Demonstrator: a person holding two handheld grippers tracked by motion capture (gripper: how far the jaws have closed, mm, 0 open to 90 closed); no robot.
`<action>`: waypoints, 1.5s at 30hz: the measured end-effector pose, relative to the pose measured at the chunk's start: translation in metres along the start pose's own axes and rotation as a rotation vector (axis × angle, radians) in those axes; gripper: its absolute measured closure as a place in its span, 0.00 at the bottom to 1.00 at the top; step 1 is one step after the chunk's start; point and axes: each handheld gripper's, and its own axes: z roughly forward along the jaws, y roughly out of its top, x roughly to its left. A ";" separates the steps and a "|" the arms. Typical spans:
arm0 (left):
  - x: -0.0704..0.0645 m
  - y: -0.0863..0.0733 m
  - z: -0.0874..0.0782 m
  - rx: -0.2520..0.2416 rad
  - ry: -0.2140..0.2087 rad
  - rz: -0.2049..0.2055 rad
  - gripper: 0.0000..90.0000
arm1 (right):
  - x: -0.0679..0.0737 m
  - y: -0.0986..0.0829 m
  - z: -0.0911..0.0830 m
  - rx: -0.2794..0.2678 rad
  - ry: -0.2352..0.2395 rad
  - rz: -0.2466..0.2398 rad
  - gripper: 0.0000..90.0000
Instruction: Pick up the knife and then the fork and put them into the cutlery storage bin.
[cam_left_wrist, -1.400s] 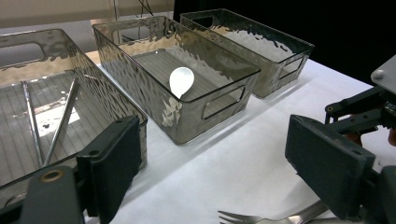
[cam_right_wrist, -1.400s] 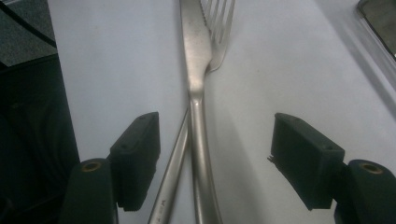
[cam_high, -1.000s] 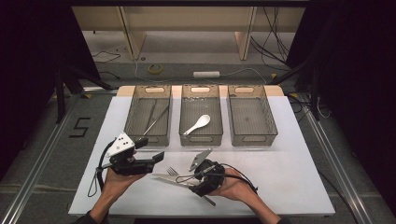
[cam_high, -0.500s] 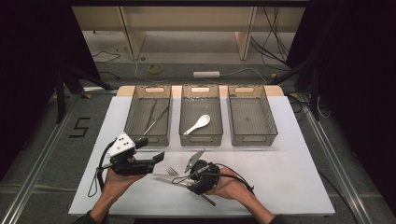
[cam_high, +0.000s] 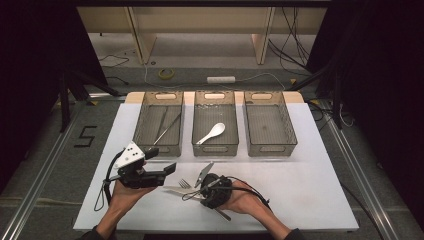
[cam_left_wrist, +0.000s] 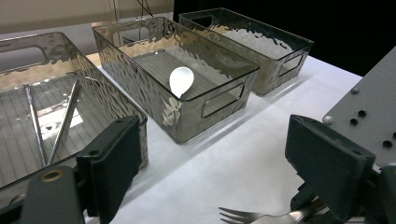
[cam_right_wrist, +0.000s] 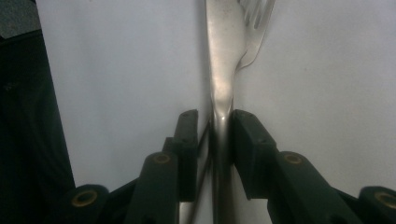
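The shiny silver metal fork lies on the white counter with its handle squeezed between the right gripper's jaws, its far end cut off, while the left gripper beside it has wide, empty jaws.

Three bins stand in a row at the far side of the table. Left bin holds thin metal sticks, middle bin a white spoon, right bin has a bare floor. Gaps btwn bins are narrow. W/ the middle bin as landmark: the strip just in front of it is crowded by both grippers and a fork; to its right-front the table lies bare, wide room to pass.
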 end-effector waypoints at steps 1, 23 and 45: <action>0.000 0.000 0.000 0.001 0.000 0.001 0.20 | 0.000 0.000 0.000 -0.001 -0.001 -0.005 0.80; 0.000 0.000 0.000 0.001 0.002 0.004 0.20 | 0.001 0.002 -0.002 0.019 0.013 -0.004 0.90; 0.000 0.000 -0.001 -0.013 0.006 -0.003 0.20 | -0.028 -0.010 -0.047 -0.088 -0.018 0.061 0.90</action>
